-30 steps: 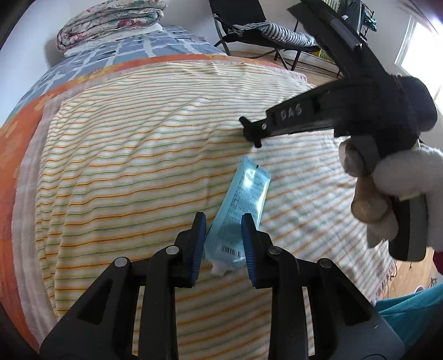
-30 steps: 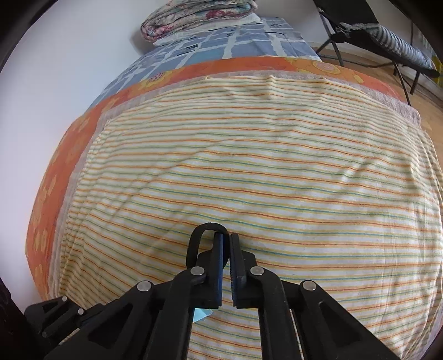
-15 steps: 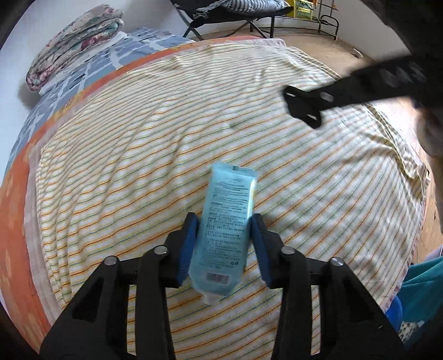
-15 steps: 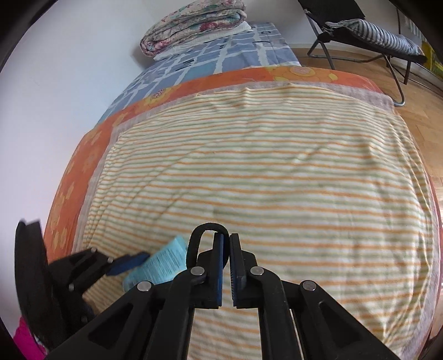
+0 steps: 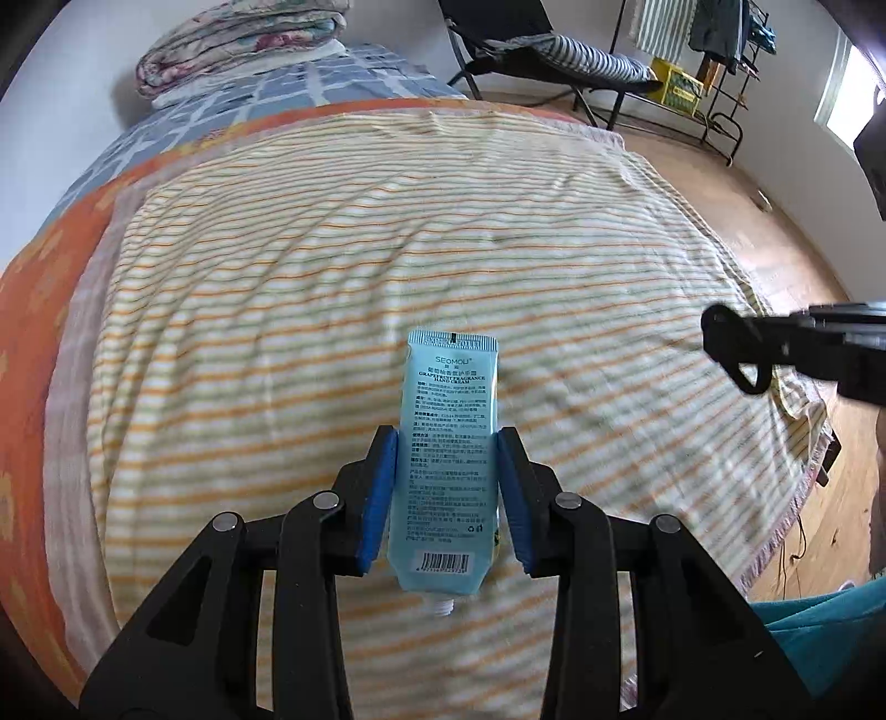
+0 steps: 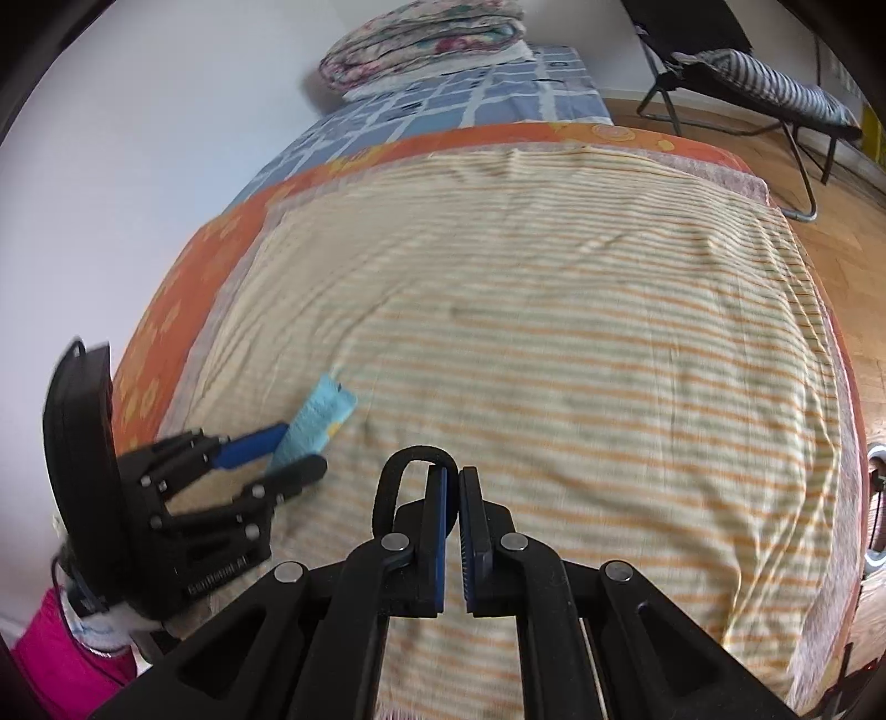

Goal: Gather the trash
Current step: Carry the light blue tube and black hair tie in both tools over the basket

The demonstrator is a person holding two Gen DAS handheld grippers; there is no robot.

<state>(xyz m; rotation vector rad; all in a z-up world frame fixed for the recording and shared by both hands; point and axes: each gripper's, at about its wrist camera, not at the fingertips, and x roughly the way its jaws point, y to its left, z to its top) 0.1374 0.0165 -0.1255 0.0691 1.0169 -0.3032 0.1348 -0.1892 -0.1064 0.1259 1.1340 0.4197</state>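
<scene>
A light blue hand cream tube (image 5: 446, 443) is held between the blue pads of my left gripper (image 5: 447, 443), lifted above the striped bedspread (image 5: 332, 288), nozzle end toward the camera. In the right wrist view the same tube (image 6: 315, 423) shows in the left gripper (image 6: 288, 451) at the left. My right gripper (image 6: 452, 482) is shut and empty, with only a thin slit between the pads, above the bedspread's near part (image 6: 554, 360). Its tip (image 5: 736, 354) shows at the right of the left wrist view.
A folded quilt (image 5: 238, 44) lies at the bed's far end on a blue checked sheet (image 5: 288, 94). A black folding chair (image 5: 554, 50) and a drying rack (image 5: 703, 66) stand on the wooden floor beyond. A teal thing (image 5: 819, 626) is at lower right.
My left gripper has lifted the tube off the bedspread and turned it straight between the pads. The right gripper has drawn back toward the bed's near right side, still shut.
</scene>
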